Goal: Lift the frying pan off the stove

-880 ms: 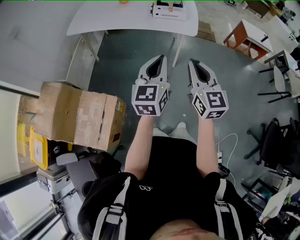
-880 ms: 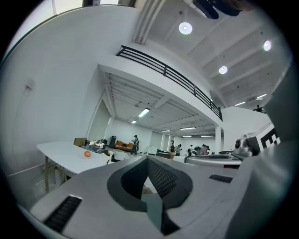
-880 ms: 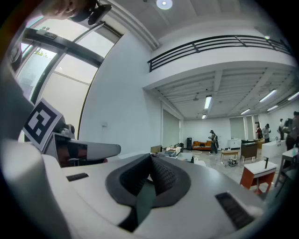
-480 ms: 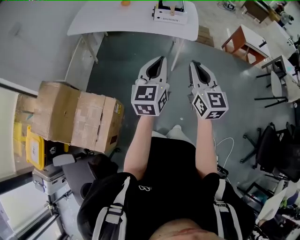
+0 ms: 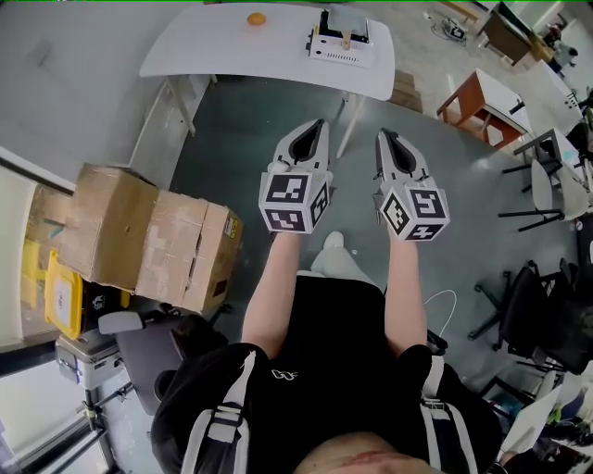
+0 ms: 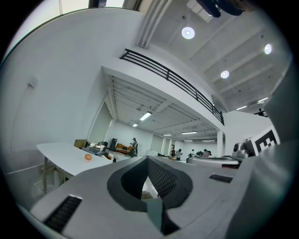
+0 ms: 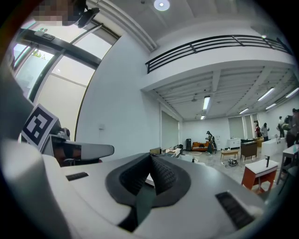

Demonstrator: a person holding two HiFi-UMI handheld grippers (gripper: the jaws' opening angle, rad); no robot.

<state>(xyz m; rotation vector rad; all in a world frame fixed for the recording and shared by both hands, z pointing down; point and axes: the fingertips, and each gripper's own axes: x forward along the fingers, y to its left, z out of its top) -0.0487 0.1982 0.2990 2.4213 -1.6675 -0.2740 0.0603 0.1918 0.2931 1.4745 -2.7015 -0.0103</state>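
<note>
Both grippers are held out side by side at chest height over the grey floor, each with its jaws closed and nothing between them. My left gripper [image 5: 320, 123] and right gripper [image 5: 382, 135] point toward a white table [image 5: 232, 51] at the top of the head view. A white boxy appliance [image 5: 341, 39] stands on that table, well beyond the fingertips; I cannot make out a frying pan on it. In the left gripper view the gripper [image 6: 147, 159] faces the table [image 6: 65, 156] from a distance. The right gripper [image 7: 151, 157] looks across the room.
A small orange object [image 5: 256, 18] lies on the table left of the appliance. Cardboard boxes [image 5: 148, 236] sit on the floor at the left, with a yellow bin [image 5: 60, 292] behind them. A table with orange legs [image 5: 482, 93] and black chairs [image 5: 547, 305] stand at the right.
The table and appliance have slid lower into the head view, and the orange object now shows in full. Both grippers stay shut and side by side.
</note>
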